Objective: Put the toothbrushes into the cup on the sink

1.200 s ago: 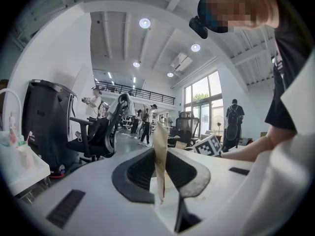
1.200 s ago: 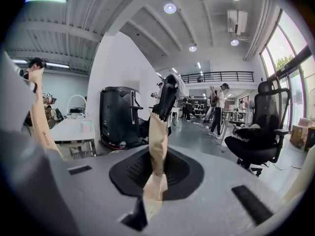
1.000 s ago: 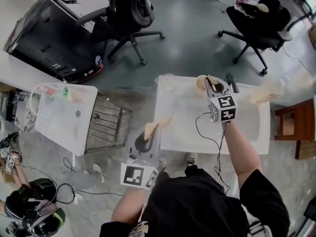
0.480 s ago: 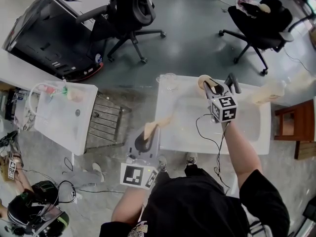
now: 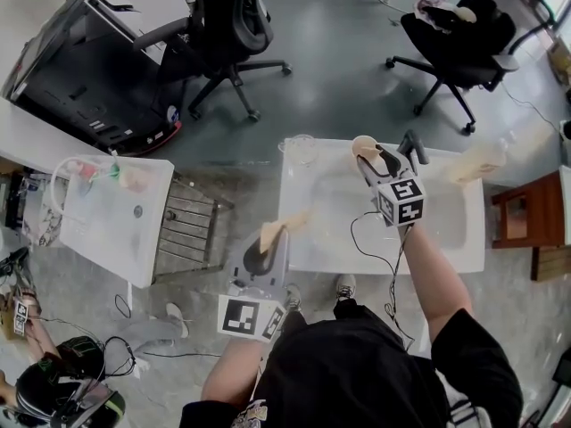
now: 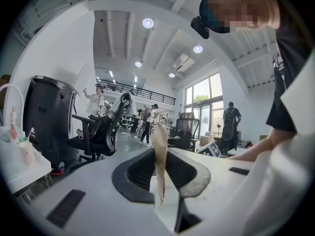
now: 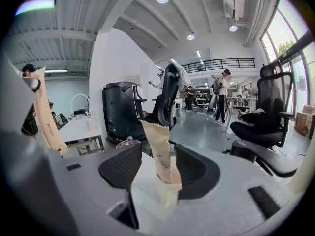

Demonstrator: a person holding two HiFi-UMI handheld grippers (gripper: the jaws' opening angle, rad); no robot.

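- Head view: mounted above the person, facing steeply down. It takes in the white rectangular sink [image 5: 339, 239] and the grey floor [image 5: 339, 87] beyond.
- Left gripper view: set low and close behind its own jaws, facing across the room.
- Right gripper view: set likewise.
- Shared by all three: black swivel office chair [image 5: 223, 25] [image 6: 101, 132] [image 7: 167, 97], large black cabinet [image 5: 80, 69] [image 6: 49, 122] [image 7: 120, 107].

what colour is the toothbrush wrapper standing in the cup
Tan, like brown paper: the wrapper shows best in the right gripper view.
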